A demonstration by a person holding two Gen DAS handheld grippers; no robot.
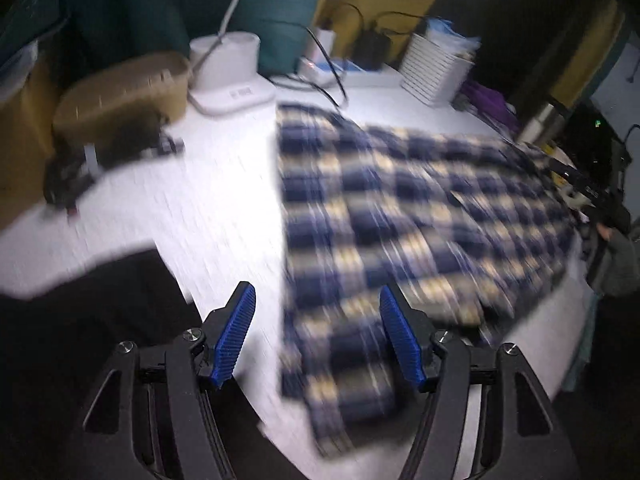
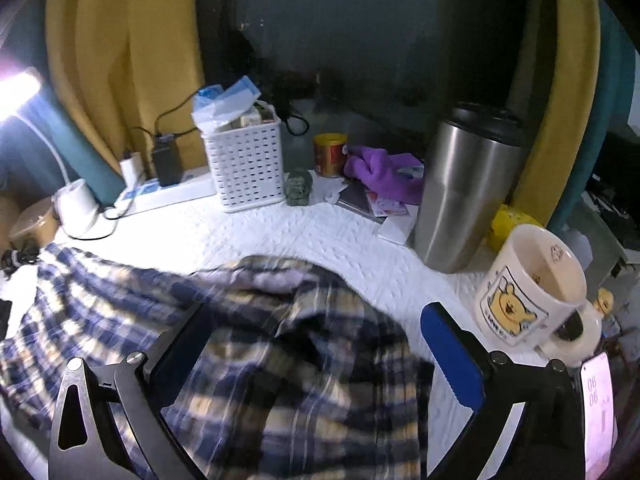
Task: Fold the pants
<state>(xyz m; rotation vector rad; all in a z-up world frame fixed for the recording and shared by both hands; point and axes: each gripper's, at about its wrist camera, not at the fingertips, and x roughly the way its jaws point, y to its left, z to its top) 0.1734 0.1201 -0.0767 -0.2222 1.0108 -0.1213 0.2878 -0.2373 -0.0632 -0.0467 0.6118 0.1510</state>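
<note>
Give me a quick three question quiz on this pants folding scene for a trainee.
1. True or false: the left gripper is shut on the pants.
2. What stands nearest the mug? A) basket B) tumbler C) can
3. Fill in: the right gripper is open, with the ____ between its fingers.

Key: 1 false, its jaws are open. 2 B. 3 pants.
</note>
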